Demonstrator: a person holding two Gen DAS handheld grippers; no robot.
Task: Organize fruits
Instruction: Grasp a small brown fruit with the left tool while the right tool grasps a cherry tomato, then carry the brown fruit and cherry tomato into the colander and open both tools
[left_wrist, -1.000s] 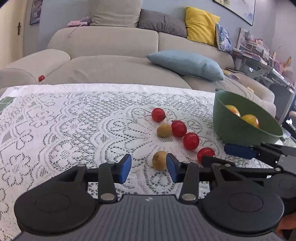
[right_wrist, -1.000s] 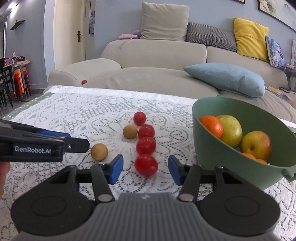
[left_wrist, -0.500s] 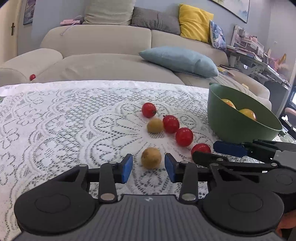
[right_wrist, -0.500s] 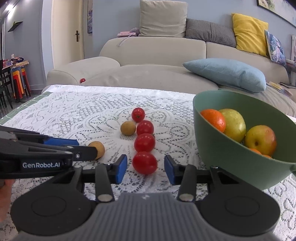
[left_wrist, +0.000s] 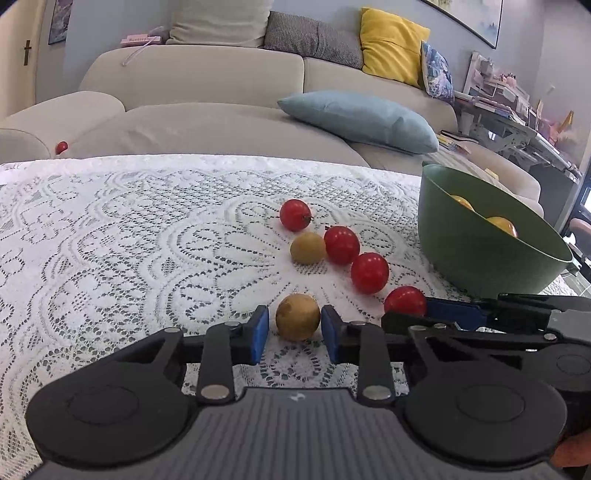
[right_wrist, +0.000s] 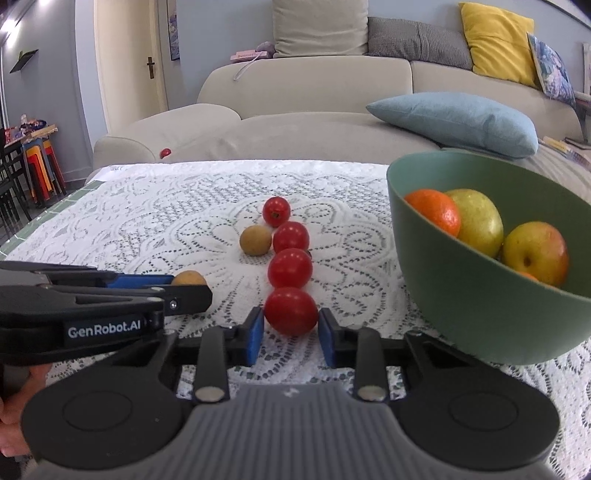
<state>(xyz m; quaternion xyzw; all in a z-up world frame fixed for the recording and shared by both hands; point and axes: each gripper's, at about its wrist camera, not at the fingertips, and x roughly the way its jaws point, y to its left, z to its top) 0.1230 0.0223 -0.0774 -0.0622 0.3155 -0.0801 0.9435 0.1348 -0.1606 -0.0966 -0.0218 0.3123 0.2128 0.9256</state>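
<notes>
On the lace tablecloth (left_wrist: 110, 240) lie several red cherry tomatoes in a row and two tan round fruits. My left gripper (left_wrist: 294, 328) has its blue pads on either side of the near tan fruit (left_wrist: 297, 316), with small gaps showing. My right gripper (right_wrist: 291, 329) has its pads close around the nearest red tomato (right_wrist: 291, 311), which rests on the cloth. The second tan fruit (left_wrist: 307, 247) lies beside the tomato row (right_wrist: 290, 266). A green bowl (right_wrist: 480, 295) at the right holds an orange, a pear and apples.
A beige sofa (left_wrist: 207, 92) with blue and yellow cushions stands behind the table. A stray red tomato (left_wrist: 61, 146) lies on the sofa seat. The two grippers sit side by side, near each other. The bowl stands just right of my right gripper.
Both grippers moved forward and narrowed: the left now straddles the near tan fruit, the right now closes in around the nearest tomato.
</notes>
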